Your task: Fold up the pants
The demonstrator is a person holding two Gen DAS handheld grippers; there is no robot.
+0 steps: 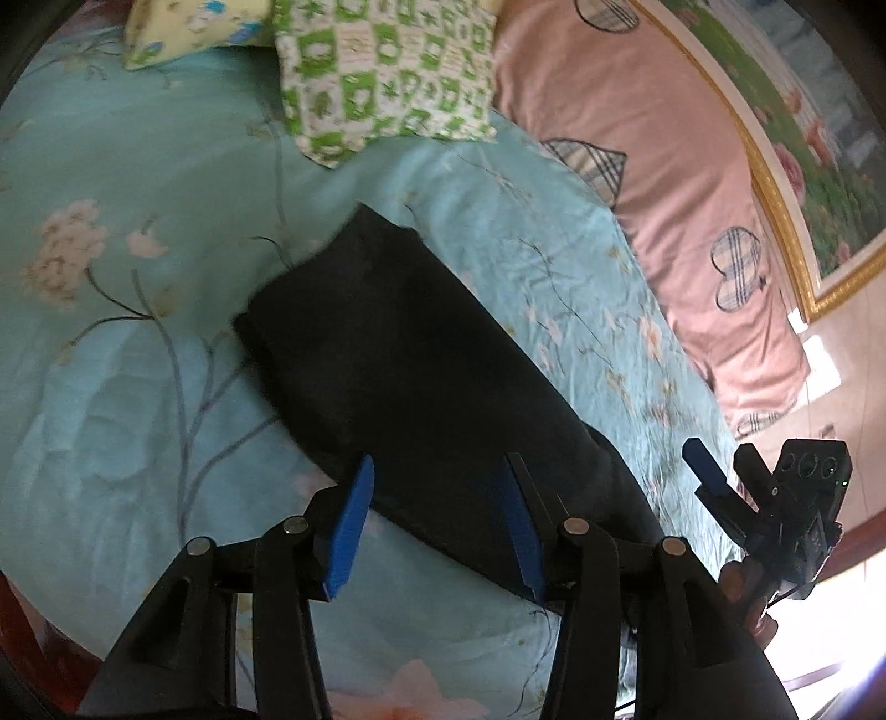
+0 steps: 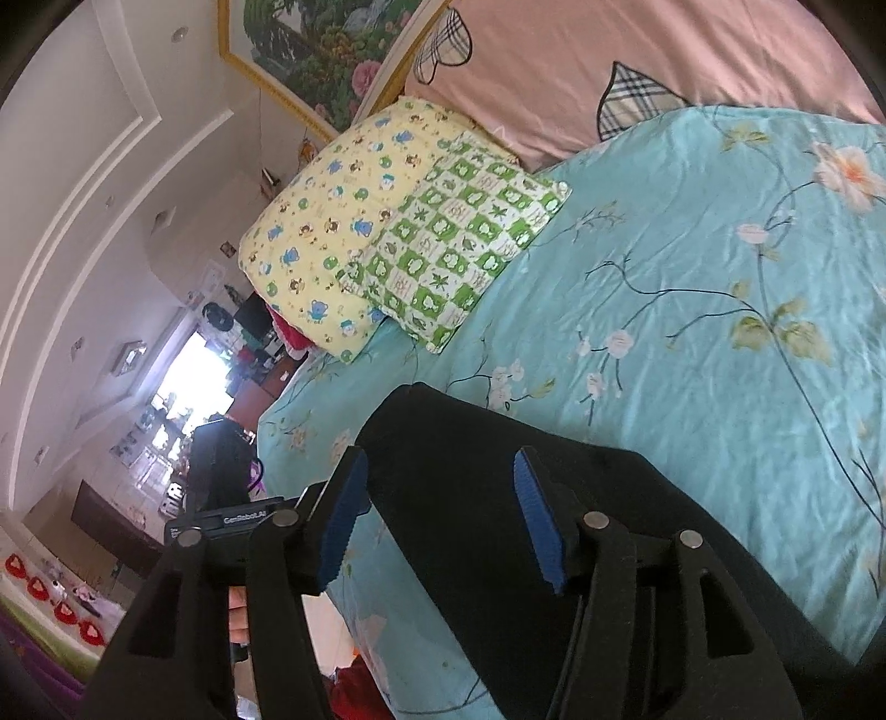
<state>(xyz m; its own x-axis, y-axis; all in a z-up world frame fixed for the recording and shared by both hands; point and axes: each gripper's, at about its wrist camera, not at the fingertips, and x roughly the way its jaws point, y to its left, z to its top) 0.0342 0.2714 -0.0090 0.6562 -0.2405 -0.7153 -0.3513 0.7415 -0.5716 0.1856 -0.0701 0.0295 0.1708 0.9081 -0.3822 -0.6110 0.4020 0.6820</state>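
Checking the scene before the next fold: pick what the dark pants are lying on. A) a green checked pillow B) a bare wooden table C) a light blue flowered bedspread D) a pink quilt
C: the folded dark pants rest flat on the light blue flowered bedspread, apart from the green checked pillow and the pink quilt.

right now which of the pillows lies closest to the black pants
The green-and-white checked pillow; the yellow cartoon-print pillow sits behind it, farther from the pants.

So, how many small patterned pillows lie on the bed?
2. The green checked pillow lies on the turquoise sheet beyond the black pants; the yellow cartoon pillow is beside it, partly underneath. Others may be hidden.
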